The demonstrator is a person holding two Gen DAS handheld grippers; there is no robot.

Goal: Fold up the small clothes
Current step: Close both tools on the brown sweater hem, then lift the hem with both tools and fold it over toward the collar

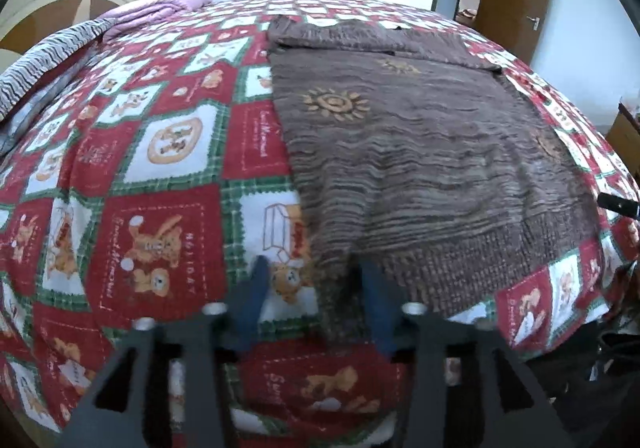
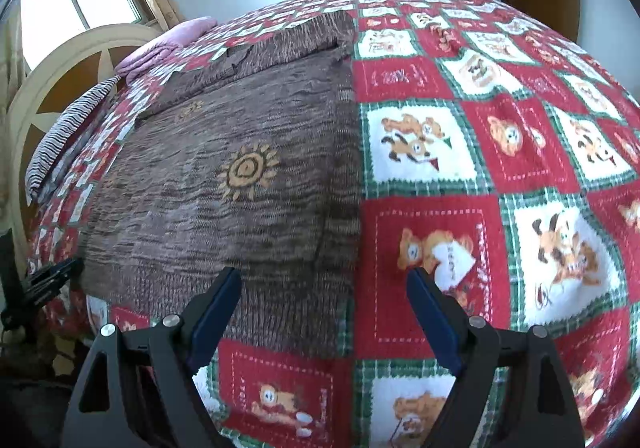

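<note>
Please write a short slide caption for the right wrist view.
Open right gripper poised over the near right corner of a brown knit garment on a patchwork bedspread.

**Brown knitted garment spread flat on the bed**

We see one brown, wavy-striped knitted garment (image 1: pixel 420 152) (image 2: pixel 224 184) lying flat on the red, white and green patchwork bedspread (image 1: pixel 152 168) (image 2: pixel 480 168). Orange sun motifs dot its upper face. Its ribbed hem lies nearest us, close to the bed's edge. At the far end a sleeve is folded across the body.
</note>
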